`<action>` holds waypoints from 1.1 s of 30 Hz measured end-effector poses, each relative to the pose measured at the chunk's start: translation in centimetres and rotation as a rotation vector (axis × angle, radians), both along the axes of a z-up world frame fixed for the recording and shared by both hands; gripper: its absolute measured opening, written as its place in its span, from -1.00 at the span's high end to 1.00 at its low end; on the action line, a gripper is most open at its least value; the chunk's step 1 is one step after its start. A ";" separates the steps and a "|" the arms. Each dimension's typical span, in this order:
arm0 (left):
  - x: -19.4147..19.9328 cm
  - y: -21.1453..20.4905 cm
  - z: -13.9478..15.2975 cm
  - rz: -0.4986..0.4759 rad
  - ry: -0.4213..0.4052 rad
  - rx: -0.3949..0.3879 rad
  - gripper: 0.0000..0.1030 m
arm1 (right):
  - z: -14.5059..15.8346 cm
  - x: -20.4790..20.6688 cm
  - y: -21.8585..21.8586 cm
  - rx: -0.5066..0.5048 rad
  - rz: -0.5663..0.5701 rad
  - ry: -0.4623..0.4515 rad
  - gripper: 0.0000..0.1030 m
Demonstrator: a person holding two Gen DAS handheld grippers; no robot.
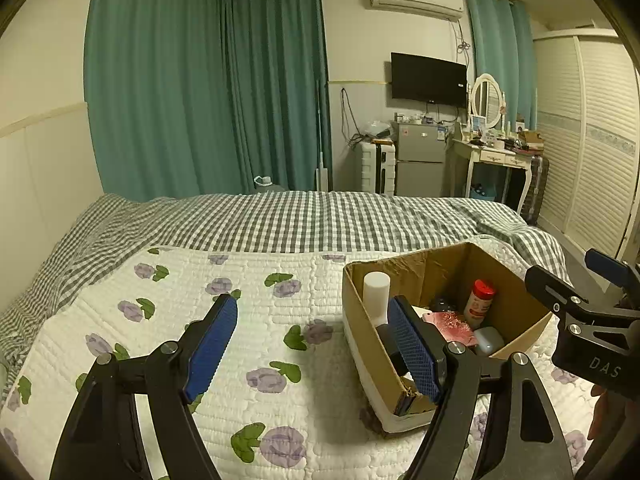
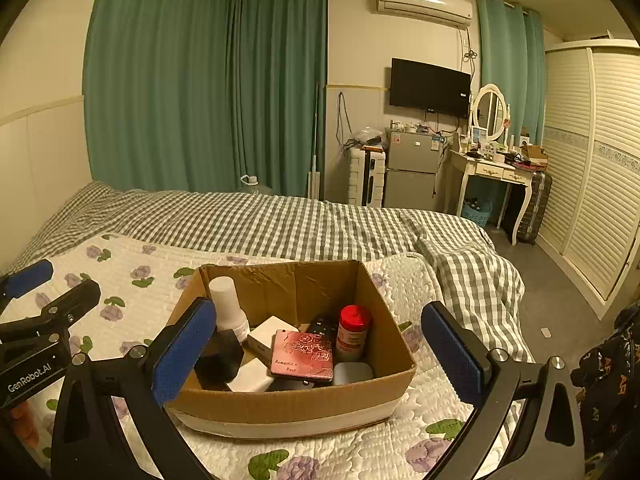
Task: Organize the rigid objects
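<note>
- The right gripper [image 2: 320, 356], jaws spread and empty, hovers with the cardboard box [image 2: 296, 404] straight ahead between its fingers.
- The left gripper [image 1: 316, 344], also spread and empty, has the box off to its right.
- The right gripper looks nearer the box.

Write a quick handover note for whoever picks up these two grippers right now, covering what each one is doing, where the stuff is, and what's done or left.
Left gripper: open, empty, hovering over the quilt just left of the cardboard box.
Right gripper: open, empty, straddling the box from the near side.
In the box: white bottle, red-capped jar, pink booklet, white blocks, a black item, a pale grey case.
Done: everything visible is already in the box.
Left: nothing loose shows on the quilt; check outside the views.
</note>
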State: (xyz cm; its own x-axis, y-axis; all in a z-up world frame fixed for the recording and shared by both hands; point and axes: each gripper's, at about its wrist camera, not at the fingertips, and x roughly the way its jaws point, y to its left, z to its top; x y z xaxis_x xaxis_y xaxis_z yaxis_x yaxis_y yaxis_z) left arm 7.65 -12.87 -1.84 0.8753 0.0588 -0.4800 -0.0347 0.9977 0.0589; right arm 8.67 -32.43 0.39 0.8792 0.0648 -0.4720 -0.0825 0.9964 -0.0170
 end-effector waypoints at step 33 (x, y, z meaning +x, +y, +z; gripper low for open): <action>-0.2 -0.1 -0.1 0.000 0.018 -0.002 -0.56 | -0.7 0.1 -0.1 0.004 -0.002 0.014 -1.00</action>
State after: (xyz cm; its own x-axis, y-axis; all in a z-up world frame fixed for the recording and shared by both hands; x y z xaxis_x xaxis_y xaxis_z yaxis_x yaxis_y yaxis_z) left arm 7.44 -12.98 -1.97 0.8667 0.0575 -0.4954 -0.0332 0.9978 0.0577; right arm 8.76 -32.48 -0.35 0.8727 0.0648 -0.4839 -0.0808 0.9967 -0.0122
